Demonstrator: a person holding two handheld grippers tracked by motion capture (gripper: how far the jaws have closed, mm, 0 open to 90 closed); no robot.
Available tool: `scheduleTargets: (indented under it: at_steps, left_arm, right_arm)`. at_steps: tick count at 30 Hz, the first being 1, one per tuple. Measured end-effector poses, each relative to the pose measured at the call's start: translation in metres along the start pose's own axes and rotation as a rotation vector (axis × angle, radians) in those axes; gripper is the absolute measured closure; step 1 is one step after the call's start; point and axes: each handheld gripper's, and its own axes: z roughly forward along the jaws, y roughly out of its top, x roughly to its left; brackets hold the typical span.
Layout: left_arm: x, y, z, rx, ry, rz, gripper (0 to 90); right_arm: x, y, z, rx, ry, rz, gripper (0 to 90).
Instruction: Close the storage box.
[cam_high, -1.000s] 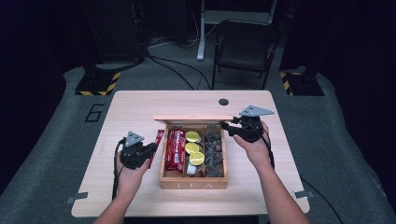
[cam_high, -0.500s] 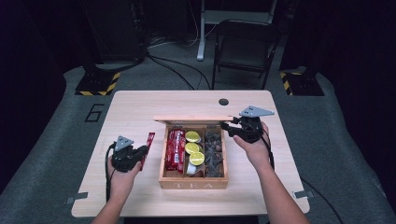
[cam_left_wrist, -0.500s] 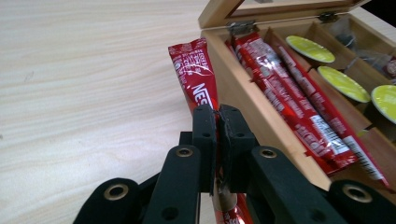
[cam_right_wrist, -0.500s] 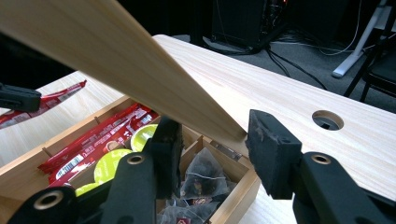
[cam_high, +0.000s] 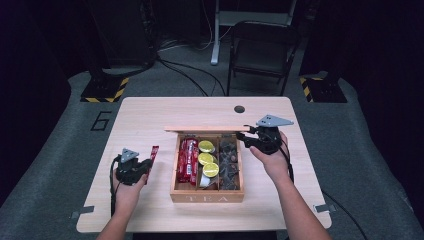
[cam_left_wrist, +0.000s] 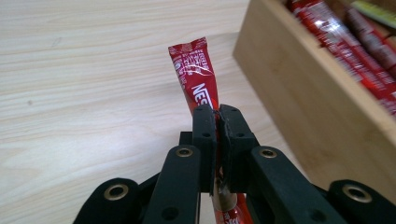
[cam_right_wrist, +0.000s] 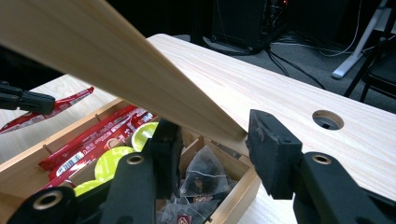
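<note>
Red and slim, a coffee stick sachet (cam_high: 151, 159) is pinched in the left tool (cam_high: 141, 167) in the high view, held above the pale wooden surface (cam_high: 150, 120) to the left of the tea box (cam_high: 207, 197), well apart from it. That box sits near the middle of the surface, its compartments holding more red sachets (cam_high: 188, 160) on the left, green-lidded pods (cam_high: 206, 159) in the middle and dark tea bags (cam_high: 229, 162) on the right. At the box's far right corner the right tool (cam_high: 249, 141) holds the raised lid (cam_high: 207, 129), which shows edge-on along the far side.

From the left gripper view, the left tool (cam_left_wrist: 217, 122) is clamped tight on the sachet (cam_left_wrist: 196, 70), whose printed end sticks out beyond the jaws over the surface; the box wall (cam_left_wrist: 308, 102) rises at the right.

From the right gripper view, the right tool (cam_right_wrist: 212, 144) grips the lid (cam_right_wrist: 116, 65) by its edge, the board slanting up to the left above the open compartments. Far off at the left, the other tool (cam_right_wrist: 28, 101) carries the sachet (cam_right_wrist: 60, 108).
</note>
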Motion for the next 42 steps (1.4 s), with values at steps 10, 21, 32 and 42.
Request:
scheduleTargets:
  at_steps: [10,21,32,42]
  left_arm:
    - [0.012,-0.008,0.011,0.037,0.029,-0.034,85.4]
    - [0.015,-0.01,0.015,0.073,0.056,-0.023,84.5]
    - [0.02,-0.01,0.011,0.071,0.054,-0.037,68.8]
    - [0.011,-0.005,0.003,0.025,0.041,-0.026,55.8]
  right_arm:
    - [0.001,-0.001,-0.001,0.001,0.004,0.0,54.8]
    - [0.001,-0.002,-0.001,0.003,0.007,-0.007,54.7]
    - [0.001,-0.002,-0.001,0.002,0.005,-0.004,54.7]
    - [0.001,-0.002,-0.001,0.002,0.006,-0.006,54.7]
